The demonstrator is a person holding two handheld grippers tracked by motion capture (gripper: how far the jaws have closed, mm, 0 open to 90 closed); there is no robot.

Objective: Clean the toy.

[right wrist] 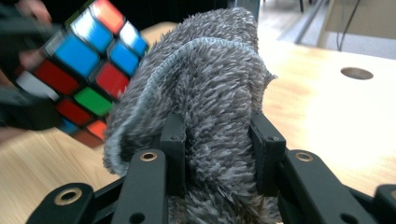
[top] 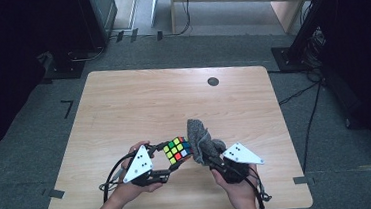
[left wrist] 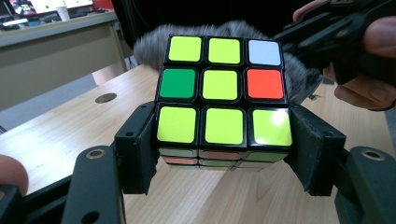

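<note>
A scrambled puzzle cube [top: 177,149] with a mostly yellow top face is held just above the near middle of the wooden table [top: 138,103]. My left gripper [top: 170,162] is shut on the cube [left wrist: 223,100], its two black jaws pressing the lowest layer from both sides. A fluffy grey cloth [top: 200,139] stands bunched upright right beside the cube and touches its side. My right gripper [top: 213,163] is shut on the cloth [right wrist: 205,93], the jaws squeezing its lower folds. The cube [right wrist: 88,60] lies against the cloth's left edge in the right gripper view.
A small round dark hole [top: 213,81] sits in the tabletop near the far edge. Dark equipment stands and cables line the floor beyond the table. Bits of tape mark the carpet around it.
</note>
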